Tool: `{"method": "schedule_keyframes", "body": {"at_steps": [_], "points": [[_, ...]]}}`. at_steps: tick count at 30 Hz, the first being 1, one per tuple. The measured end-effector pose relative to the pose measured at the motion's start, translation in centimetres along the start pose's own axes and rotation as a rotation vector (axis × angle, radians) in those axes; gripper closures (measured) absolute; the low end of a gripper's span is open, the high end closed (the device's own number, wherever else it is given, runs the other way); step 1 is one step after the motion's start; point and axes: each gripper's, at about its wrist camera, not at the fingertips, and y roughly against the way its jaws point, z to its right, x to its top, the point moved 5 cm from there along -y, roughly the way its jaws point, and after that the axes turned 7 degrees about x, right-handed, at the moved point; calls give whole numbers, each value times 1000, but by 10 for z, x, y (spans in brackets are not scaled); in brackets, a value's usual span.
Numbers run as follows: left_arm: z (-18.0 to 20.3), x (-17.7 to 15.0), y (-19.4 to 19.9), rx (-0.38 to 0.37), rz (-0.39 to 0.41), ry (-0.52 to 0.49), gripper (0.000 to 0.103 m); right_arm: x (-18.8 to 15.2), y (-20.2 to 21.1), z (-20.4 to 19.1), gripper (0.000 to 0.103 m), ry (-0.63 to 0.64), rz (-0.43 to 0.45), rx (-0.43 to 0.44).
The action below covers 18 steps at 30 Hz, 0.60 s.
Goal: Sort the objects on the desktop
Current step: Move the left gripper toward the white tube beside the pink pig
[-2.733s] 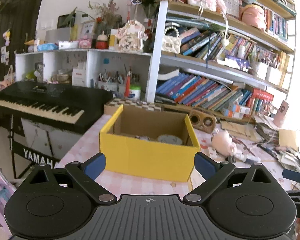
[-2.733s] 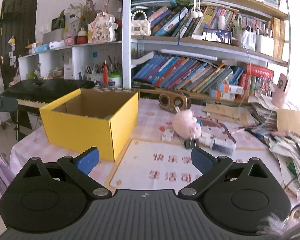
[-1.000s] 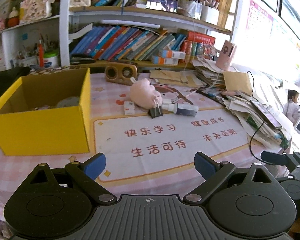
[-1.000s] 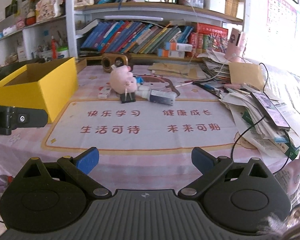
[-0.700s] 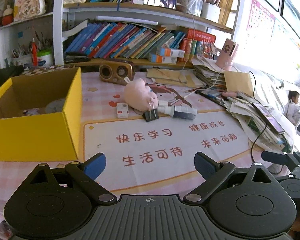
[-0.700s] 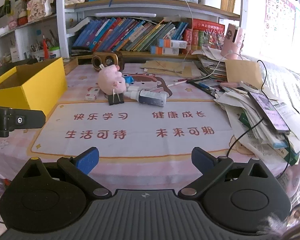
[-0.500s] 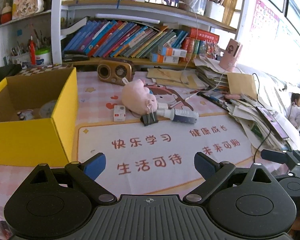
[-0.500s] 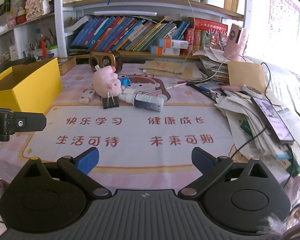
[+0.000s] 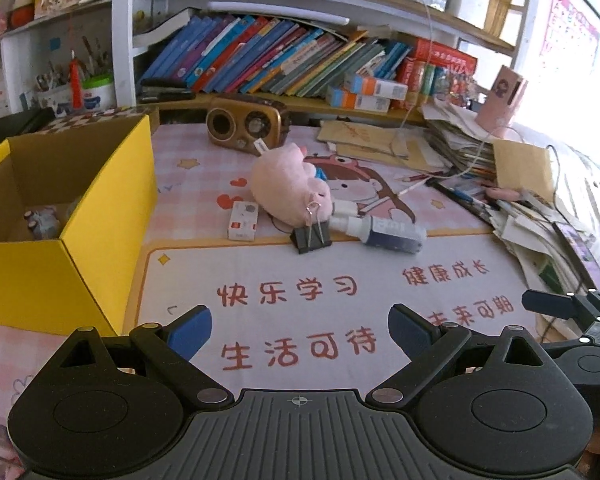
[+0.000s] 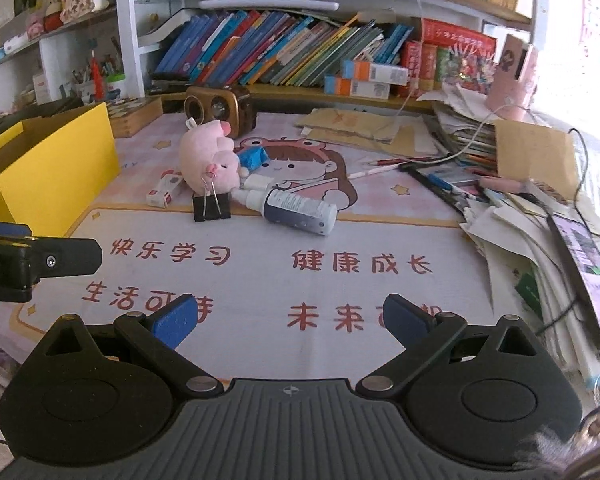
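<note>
We hold our left tongs and our right tongs spread wide, nothing between the blue pads, both hovering over the near part of the desk mat with its red characters. In the right wrist view the left tongs show at the left edge, level with ours.

The things to sort lie in 1 cluster at the far edge of the mat. The pink plush pig lies on its side, and the black binder clip stands just in front of it, its wire handles up against the pig. To the right of the clip lies the dark squeeze bottle on its side, white cap toward the pig. To the left of the clip lies a small white box. The yellow cardboard box stands open at the left of the surface, with a small greyish item inside. Behind the pig sits a brown speaker.
</note>
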Motion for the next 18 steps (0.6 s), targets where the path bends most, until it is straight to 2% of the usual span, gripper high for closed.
{"method": "schedule_keyframes", "body": {"at_steps": [13,18], "points": [[6,21,-32,87,-13,-17,7,25,-49,29,6,54,-17,64],[1,38,-49,123,7,-18,8,44,-78,35,13,124,-21,89]]}}
